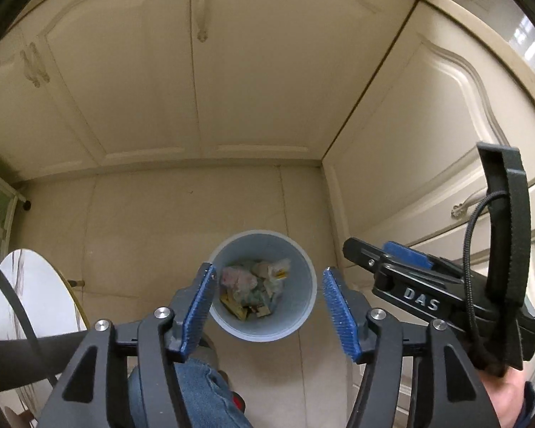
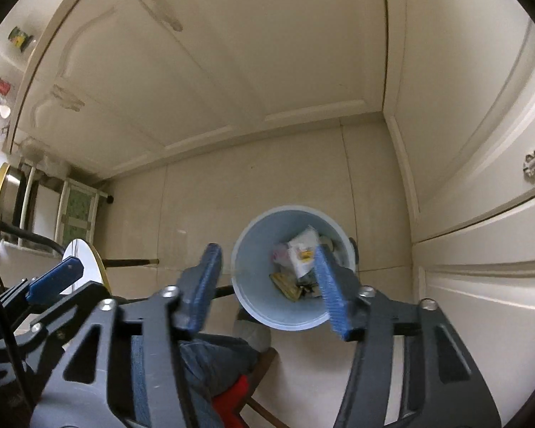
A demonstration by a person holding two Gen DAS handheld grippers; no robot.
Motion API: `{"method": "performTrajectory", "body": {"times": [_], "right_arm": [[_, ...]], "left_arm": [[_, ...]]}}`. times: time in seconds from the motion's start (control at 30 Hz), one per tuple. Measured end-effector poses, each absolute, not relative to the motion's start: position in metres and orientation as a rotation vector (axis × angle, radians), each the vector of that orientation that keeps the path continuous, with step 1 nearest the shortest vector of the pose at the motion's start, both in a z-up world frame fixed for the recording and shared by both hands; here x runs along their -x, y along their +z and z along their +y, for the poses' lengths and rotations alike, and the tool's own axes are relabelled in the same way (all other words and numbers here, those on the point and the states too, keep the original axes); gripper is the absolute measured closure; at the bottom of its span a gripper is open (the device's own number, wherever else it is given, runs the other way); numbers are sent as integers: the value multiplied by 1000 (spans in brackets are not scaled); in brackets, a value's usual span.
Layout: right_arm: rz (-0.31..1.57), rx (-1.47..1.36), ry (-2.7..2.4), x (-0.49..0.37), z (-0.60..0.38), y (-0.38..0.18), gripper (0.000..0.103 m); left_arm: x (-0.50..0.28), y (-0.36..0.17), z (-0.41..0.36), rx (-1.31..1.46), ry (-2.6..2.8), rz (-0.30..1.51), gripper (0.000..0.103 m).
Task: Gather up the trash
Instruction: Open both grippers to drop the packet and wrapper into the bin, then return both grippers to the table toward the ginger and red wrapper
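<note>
Both grippers hanging over the trash bin, fingers spread and holding nothing.

Left wrist view: the left gripper (image 1: 267, 306) is pointing steeply down at the pale blue trash bin (image 1: 303, 306), which is standing on the tiled floor (image 1: 153, 235) near the cream cabinets (image 1: 196, 89); crumpled trash (image 1: 255, 285) is lying inside, and the right gripper (image 1: 385, 256) is reaching in from the right. Right wrist view: the right gripper's blue fingers (image 2: 205, 285) are standing apart, one overlapping the bin's rim, with a round white tabletop (image 2: 82, 260) showing at left.
</note>
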State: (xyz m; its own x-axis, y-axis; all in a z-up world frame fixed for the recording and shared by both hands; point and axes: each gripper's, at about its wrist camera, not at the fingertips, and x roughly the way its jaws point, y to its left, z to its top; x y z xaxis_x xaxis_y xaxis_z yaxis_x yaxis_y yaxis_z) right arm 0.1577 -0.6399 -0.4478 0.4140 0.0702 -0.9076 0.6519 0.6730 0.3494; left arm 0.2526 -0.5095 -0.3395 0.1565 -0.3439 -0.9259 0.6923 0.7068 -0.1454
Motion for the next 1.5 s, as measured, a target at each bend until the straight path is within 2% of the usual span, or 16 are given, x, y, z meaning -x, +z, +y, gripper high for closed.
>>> {"method": "performTrajectory", "body": {"times": [0.1, 0.17, 0.33, 0.47, 0.6, 0.87, 1.1, 1.5], "right_arm": [[1085, -798, -439, -150, -642, -446, 9], [1061, -812, -448, -146, -643, -440, 0], [1013, -825, -455, -136, -640, -415, 0], [971, -808, -454, -133, -629, -385, 0], [895, -776, -436, -132, -611, -340, 0], [762, -634, -333, -157, -544, -242, 0], [708, -519, -194, -194, -460, -187, 0], [682, -308, -1, -252, -299, -149, 0]], "left_arm": [[-249, -330, -503, -334, -757, 1185, 43], [-244, -323, -497, -320, -765, 1167, 38], [-230, -293, -478, -283, -791, 1101, 35], [-221, -260, -457, -246, -800, 1014, 27], [-208, -216, -423, -196, -788, 902, 21], [-191, -173, -321, -90, -654, 739, 7], [-167, -143, -224, -44, -442, 627, 2], [-122, -118, -86, -1, -146, 561, 1]]}}
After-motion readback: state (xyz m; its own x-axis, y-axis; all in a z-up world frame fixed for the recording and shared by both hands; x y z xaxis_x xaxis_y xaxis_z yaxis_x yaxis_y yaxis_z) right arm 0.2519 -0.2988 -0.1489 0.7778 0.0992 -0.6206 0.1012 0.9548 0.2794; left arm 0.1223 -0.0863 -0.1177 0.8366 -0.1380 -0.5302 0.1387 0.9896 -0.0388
